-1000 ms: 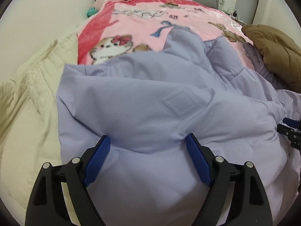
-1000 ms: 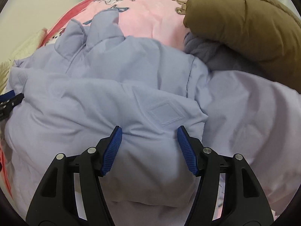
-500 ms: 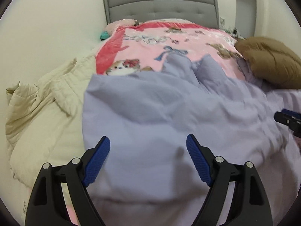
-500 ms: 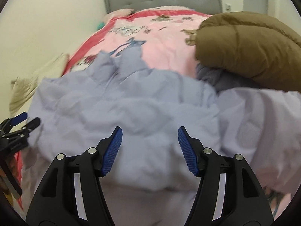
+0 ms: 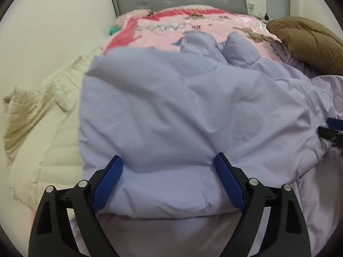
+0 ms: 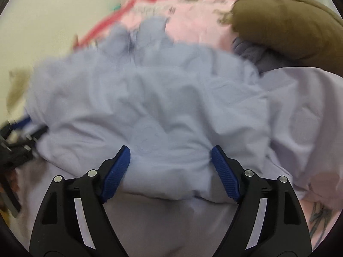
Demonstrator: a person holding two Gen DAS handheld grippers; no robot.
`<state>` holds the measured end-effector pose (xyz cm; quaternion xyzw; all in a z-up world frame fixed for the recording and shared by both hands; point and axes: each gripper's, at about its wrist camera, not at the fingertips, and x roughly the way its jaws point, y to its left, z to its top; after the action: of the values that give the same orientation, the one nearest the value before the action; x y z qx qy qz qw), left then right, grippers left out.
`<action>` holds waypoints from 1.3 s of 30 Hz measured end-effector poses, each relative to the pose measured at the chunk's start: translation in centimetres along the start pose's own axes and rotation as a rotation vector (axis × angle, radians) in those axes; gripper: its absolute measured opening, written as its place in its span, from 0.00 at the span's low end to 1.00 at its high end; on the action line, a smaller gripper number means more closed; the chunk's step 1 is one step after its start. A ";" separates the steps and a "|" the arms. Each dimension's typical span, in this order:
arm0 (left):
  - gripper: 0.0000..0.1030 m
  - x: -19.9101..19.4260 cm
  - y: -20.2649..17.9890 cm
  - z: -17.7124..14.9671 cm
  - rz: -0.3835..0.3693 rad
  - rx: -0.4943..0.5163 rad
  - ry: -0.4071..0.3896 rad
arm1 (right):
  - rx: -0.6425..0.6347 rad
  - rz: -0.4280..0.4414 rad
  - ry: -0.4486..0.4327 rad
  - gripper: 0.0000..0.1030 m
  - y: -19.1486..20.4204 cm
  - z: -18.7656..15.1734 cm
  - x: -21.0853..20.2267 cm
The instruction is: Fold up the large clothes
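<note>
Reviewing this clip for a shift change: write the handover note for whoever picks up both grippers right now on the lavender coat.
Left gripper: jaws opening, the folded edge of the lavender coat bulges between them; pads seem not to press it.
Right gripper: jaws opening too, the same edge between them; the view is blurred.
Coat: spread over the pink blanket on the bed, its near part doubled over into a rounded fold. A brown coat lies on the right, a cream coat on the left.
Done: one fold laid.
Left: probably smooth it, then fold again.
</note>
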<state>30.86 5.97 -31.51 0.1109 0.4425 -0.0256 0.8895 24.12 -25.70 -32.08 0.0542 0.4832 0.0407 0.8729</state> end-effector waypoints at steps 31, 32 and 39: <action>0.87 -10.8 -20.1 -4.6 -0.136 0.240 -0.064 | 1.220 -0.135 -0.338 0.24 -39.8 -15.9 -12.8; 0.87 -10.6 -19.9 -4.7 -0.140 0.233 -0.050 | 1.218 -0.122 -0.352 0.12 -39.7 -15.9 -13.1; 0.87 -9.9 -18.3 -4.9 -0.156 0.181 0.004 | 0.994 -0.048 -0.542 0.09 -34.0 -10.9 -21.0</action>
<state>18.40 -11.27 -29.67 0.1559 0.4476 -0.1343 0.8702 4.36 -61.35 -24.74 0.4560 0.2040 -0.2270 0.8360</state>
